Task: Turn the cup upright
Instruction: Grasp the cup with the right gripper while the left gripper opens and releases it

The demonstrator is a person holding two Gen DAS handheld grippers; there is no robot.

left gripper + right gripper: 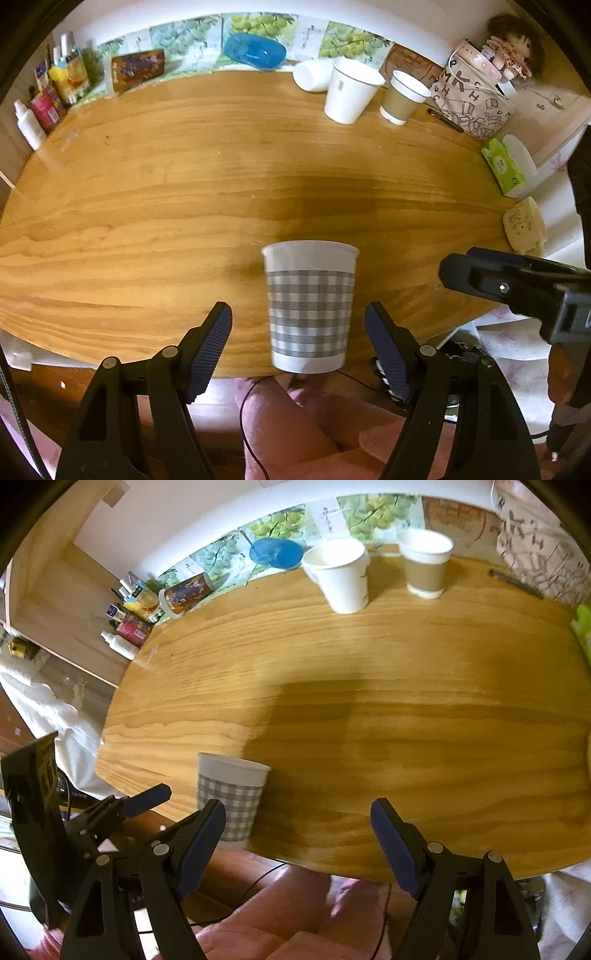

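Note:
A white paper cup with a grey checked band (309,306) stands upright, rim up, at the near edge of the wooden table (166,192). My left gripper (298,332) is open, its pads either side of the cup without touching it. The cup also shows in the right wrist view (231,799), just behind my right gripper's left finger. My right gripper (298,827) is open and empty over the near table edge, to the right of the cup. It shows in the left wrist view (480,277) at the right.
At the back stand a white cup (349,90), a brown-sleeved cup (402,98) and a white cup lying on its side (310,75). A blue dish (255,50), a patterned bag (469,99), a green tissue pack (504,168) and bottles (29,122) line the edges.

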